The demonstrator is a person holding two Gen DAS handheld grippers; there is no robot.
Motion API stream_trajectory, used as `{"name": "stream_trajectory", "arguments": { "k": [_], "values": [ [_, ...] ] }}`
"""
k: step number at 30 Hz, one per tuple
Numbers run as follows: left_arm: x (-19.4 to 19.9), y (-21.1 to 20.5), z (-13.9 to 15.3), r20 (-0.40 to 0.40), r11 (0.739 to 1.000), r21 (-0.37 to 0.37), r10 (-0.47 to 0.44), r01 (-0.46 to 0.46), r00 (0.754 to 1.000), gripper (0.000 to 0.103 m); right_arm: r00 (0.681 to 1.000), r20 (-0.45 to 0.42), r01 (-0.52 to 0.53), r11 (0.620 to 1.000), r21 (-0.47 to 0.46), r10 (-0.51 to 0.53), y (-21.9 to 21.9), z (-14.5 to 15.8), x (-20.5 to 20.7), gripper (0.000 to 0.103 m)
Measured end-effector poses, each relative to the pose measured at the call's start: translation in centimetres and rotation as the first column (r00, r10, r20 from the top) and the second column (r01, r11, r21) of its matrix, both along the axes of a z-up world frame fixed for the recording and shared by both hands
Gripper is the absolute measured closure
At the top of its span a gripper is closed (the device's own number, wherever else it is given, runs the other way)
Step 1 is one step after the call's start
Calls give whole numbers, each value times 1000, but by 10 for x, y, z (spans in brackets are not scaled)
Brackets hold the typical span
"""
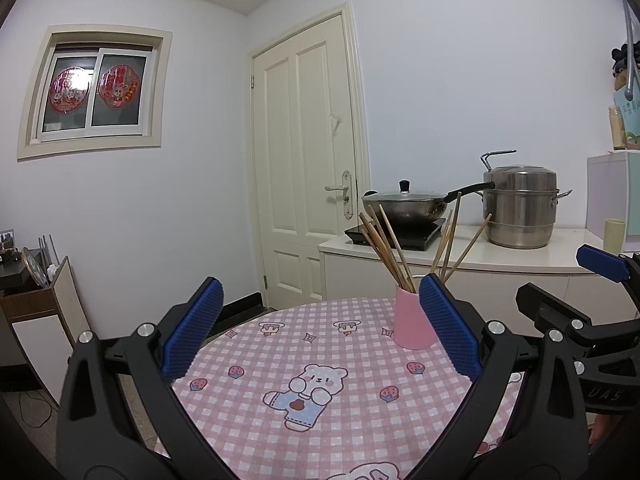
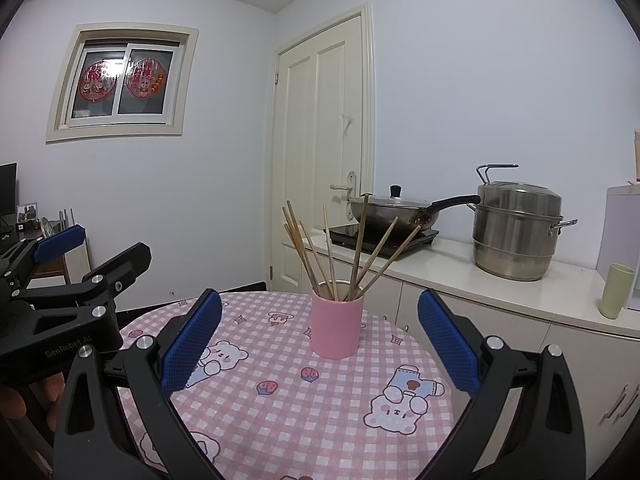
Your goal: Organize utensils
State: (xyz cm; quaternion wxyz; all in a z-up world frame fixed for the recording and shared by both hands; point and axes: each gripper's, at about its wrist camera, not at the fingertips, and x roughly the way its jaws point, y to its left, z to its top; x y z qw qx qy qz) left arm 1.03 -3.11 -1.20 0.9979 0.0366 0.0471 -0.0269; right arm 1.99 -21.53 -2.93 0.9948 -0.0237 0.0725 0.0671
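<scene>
Plainly, left gripper point(image 1: 320, 328) wide apart, holding nothing, right gripper point(image 2: 320, 340) likewise, pink cup point(image 2: 337, 326) untouched.

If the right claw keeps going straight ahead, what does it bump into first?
Probably the pink cup holding chopsticks. It stands centred between the open right claw fingers, though depth is hard to judge.

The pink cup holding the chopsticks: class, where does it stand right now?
The pink cup stands upright on the checked tablecloth, centred between the open right gripper fingers, on the table's counter side.
</scene>
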Motion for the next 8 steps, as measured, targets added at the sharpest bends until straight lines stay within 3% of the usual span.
{"name": "stream_trajectory", "arguments": {
  "k": [8],
  "values": [
    [5, -3, -4, -17, 1000, 19, 17, -17, 1000, 6, 1000, -9, 4, 1000, 1, -4, 0, -3, 2, 8]
  ]
}}
